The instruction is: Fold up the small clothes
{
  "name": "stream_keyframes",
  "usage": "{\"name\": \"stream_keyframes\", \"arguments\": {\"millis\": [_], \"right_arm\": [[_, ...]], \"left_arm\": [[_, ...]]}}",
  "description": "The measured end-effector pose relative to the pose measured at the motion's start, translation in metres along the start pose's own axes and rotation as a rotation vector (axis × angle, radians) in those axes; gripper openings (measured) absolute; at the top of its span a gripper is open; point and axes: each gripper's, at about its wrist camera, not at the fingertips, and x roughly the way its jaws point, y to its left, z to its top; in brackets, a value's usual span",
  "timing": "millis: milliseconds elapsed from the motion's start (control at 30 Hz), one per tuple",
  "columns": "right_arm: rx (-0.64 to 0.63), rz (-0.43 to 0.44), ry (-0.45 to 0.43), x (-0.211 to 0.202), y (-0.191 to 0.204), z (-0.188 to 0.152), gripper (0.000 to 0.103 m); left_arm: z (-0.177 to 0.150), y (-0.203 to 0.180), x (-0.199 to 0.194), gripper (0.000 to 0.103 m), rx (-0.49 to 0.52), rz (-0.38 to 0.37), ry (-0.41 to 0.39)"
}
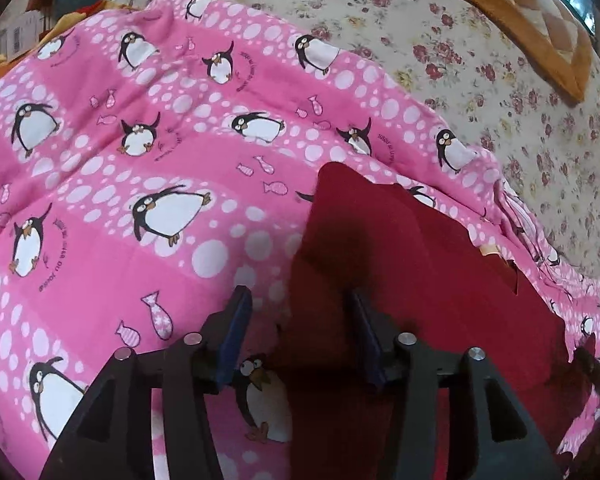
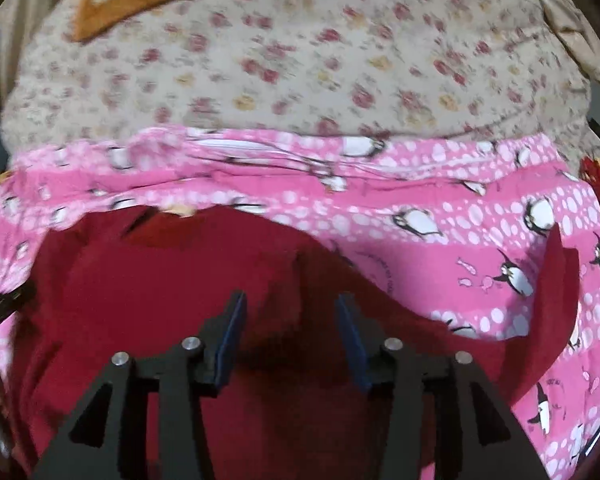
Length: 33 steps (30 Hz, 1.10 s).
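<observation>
Here, a dark red garment (image 1: 412, 264) lies spread on a pink penguin-print sheet (image 1: 148, 184), which in turn covers part of a cream floral bedspread (image 1: 500, 60). In the left wrist view the garment fills the lower right, and one squared corner of it reaches up toward the middle of the frame. The left gripper (image 1: 298, 308) hangs over the garment's left edge, its jaws apart with nothing between them: the left blue pad (image 1: 236, 332) is over bare sheet, and the right pad is over red cloth. Whether the pads touch the fabric cannot be told.

In the right wrist view, which is blurred, the garment (image 2: 172, 280) spreads across the lower left and centre, with its far edge just short of the sheet's (image 2: 480, 216) bunched hem. A strip of the red cloth rises at the right side of that frame, apart from the main body as seen here. The right gripper (image 2: 292, 316) is above the middle of the garment, its jaws also wide apart and holding nothing; red cloth shows in the gap.

An orange quilted cushion (image 1: 512, 16) lies on the bedspread at the far side, well apart from the garment, and it shows again at the upper left of the right wrist view.
</observation>
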Motion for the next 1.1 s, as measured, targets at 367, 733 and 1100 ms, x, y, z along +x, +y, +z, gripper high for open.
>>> {"name": "stream_keyframes", "arguments": {"millis": [367,733,1100], "right_arm": [[-0.057,0.013,0.066,0.009,0.018,-0.012,0.058],[0.014,-0.024,0.107,0.048,0.001,-0.011,0.065],[-0.024,0.006,0.069,0.001,0.011,-0.029,0.067]], "left_arm": [[0.009,-0.008,-0.008,0.032,-0.027,-0.107,0.004],[0.007,-0.003,0.011,0.027,-0.02,-0.051,0.036],[0.004,0.004,0.007,0.027,-0.06,-0.078,0.032]]}}
